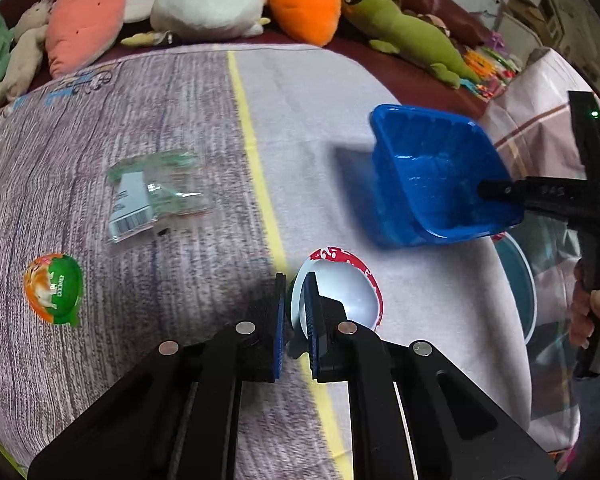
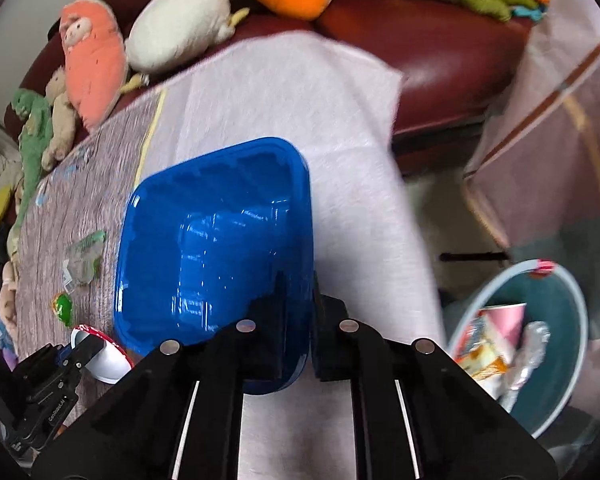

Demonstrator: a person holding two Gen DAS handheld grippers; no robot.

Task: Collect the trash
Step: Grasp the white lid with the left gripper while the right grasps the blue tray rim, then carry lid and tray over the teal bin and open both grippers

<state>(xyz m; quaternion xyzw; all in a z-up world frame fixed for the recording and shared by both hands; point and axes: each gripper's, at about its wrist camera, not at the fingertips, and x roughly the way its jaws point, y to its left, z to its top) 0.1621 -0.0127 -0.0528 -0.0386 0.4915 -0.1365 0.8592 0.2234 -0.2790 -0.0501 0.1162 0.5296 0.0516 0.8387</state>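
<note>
The left gripper (image 1: 296, 296) held a white cup with a red printed rim (image 1: 340, 292), its jaws closed thinly on the cup's wall, one blue pad inside the mouth and one outside. The cup was tipped with its opening toward the camera, above the yellow stripe (image 1: 252, 136) of the cloth-covered tabletop (image 1: 308, 92).

The right gripper (image 2: 298, 304) was clamped on the near rim of a blue plastic tray (image 2: 212, 236), one jaw inside the tray and the other outside its wall. In the left wrist view the tray (image 1: 432, 176) stood tilted on edge, its hollow facing right; whether its lower edge touched the cloth could not be told. A hand (image 1: 588, 312) gripped the handle of that tool at the right border.

Two pieces of trash lay on the grey-striped half of the cloth: a clear crumpled wrapper with green print and a barcode (image 1: 156, 196), and, nearer the left edge, a small orange-and-green jelly cup (image 1: 54, 288). They were well apart from both grippers.

A round teal bin (image 2: 556, 344) stood below the tabletop's right side, holding a pink paper cup (image 2: 504, 320), a foil scrap and printed packaging.

Plush toys, among them an orange carrot (image 1: 304, 0) and a green dinosaur (image 1: 408, 32), lay on the dark red sofa (image 2: 440, 48) behind.
</note>
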